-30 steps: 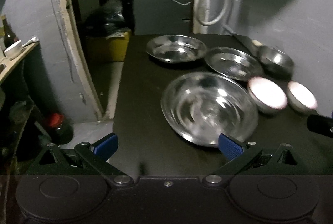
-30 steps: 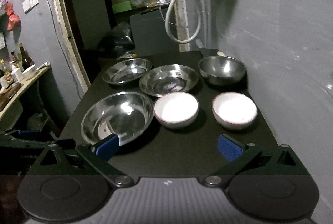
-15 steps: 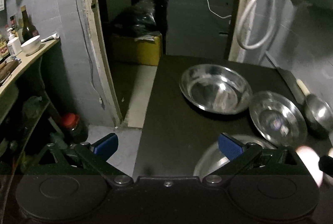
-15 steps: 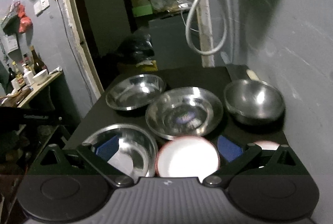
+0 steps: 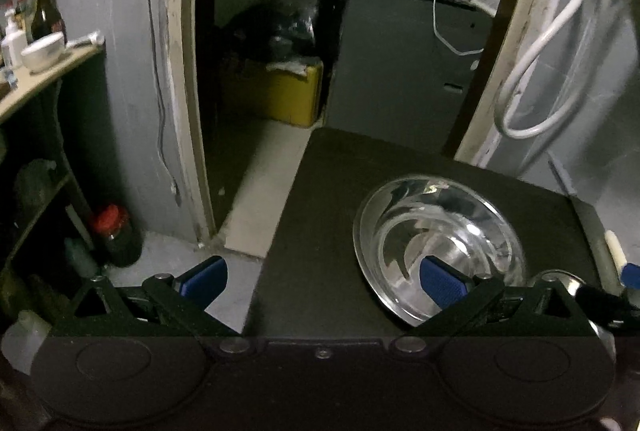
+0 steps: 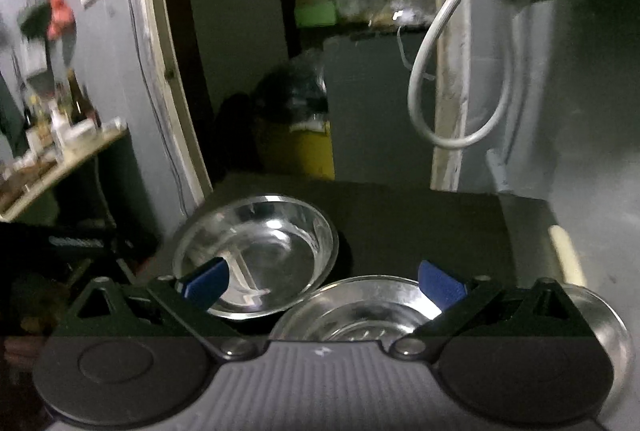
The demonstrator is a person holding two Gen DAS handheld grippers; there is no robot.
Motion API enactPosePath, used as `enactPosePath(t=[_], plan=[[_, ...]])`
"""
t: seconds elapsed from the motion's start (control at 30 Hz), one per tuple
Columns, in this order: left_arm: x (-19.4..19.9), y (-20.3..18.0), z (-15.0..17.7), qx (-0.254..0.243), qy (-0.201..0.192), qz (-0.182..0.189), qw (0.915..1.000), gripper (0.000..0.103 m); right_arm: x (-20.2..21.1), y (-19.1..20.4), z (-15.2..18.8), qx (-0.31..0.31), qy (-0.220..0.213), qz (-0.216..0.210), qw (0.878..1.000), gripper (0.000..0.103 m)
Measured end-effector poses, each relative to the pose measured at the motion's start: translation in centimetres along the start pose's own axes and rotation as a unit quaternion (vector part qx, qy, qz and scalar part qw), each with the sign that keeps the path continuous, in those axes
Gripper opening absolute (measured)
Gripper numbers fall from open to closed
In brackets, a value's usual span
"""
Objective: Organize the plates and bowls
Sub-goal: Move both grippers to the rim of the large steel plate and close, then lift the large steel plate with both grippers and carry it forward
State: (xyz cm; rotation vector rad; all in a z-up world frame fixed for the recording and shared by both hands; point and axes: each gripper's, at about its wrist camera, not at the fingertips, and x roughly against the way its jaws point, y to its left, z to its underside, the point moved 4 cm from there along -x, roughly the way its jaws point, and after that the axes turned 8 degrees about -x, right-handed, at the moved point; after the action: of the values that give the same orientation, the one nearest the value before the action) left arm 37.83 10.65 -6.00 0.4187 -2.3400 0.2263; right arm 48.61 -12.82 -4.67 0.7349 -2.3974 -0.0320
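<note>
Left gripper (image 5: 322, 281) stands spread wide, nothing between its pads, over the table (image 5: 320, 231) edge at lower centre. Right gripper (image 6: 324, 281) is likewise spread and empty. The steel plate (image 5: 438, 247) at lower right of the left view holds nothing. The right view shows it at lower left (image 6: 256, 255) and adds a second plate (image 6: 352, 307) just beside it — also empty — and a steel bowl (image 6: 612, 331) at the far right, contents hidden. Only the left view shows a red-capped jar (image 5: 114, 235) on the floor.

Silver steel plates (image 6: 256, 255) on a black table (image 5: 320, 231); blue-tipped fingers (image 5: 442, 281).
</note>
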Motion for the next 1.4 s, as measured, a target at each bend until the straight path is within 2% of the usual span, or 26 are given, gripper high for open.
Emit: enactPosePath(t=[0.1,0.37,0.47,0.6,0.67,0.73,0.83,0.9,1.1,1.4], plan=[[-1.5,0.0,0.3,0.004,0.017,0.004,0.9998,0.100,-2.4,-0.1,0.1,0.005,0.012,-0.002,1.000,0.102],[-3.2,-0.2,0.6,0.035,0.020,0.038,0.9984,0.078,-6.0,0.4,-0.5,0.026,0.021,-0.001,0.999,0.080],[-3.6,-0.6,0.4,0.038,0.020,0.045,0.9981,0.067,-7.3,0.4,-0.5,0.026,0.034,0.000,0.999,0.069],[-4.4,-0.8,0.4,0.039,0.029,0.057,0.9972,0.045,-8.2,0.3,-0.3,0.022,0.046,-0.001,0.999,0.054],[-4.6,-0.8,0.5,0.042,0.029,0.067,0.9965,0.039,-8.5,0.2,-0.2,0.017,0.053,-0.004,0.998,0.045],[-4.7,-0.6,0.6,0.046,0.029,0.074,0.9958,0.028,-8.8,0.1,-0.2,0.015,0.057,-0.001,0.998,0.032],[-4.9,-0.6,0.7,0.048,0.030,0.087,0.9946,0.014,-9.1,0.1,-0.2,0.013,0.064,-0.006,0.998,0.022],[-4.9,-0.6,0.7,0.045,0.030,0.087,0.9948,0.014,-9.0,0.2,-0.2,0.015,0.064,-0.003,0.998,0.017],[-2.9,-1.2,0.5,-0.005,0.007,0.076,0.9971,0.016,-7.4,0.6,0.0,0.022,0.045,-0.012,0.999,0.017],[2.3,-1.7,1.5,-0.069,-0.022,0.080,0.9942,0.020,-0.9,1.9,0.6,0.015,0.003,-0.025,1.000,0.018]])
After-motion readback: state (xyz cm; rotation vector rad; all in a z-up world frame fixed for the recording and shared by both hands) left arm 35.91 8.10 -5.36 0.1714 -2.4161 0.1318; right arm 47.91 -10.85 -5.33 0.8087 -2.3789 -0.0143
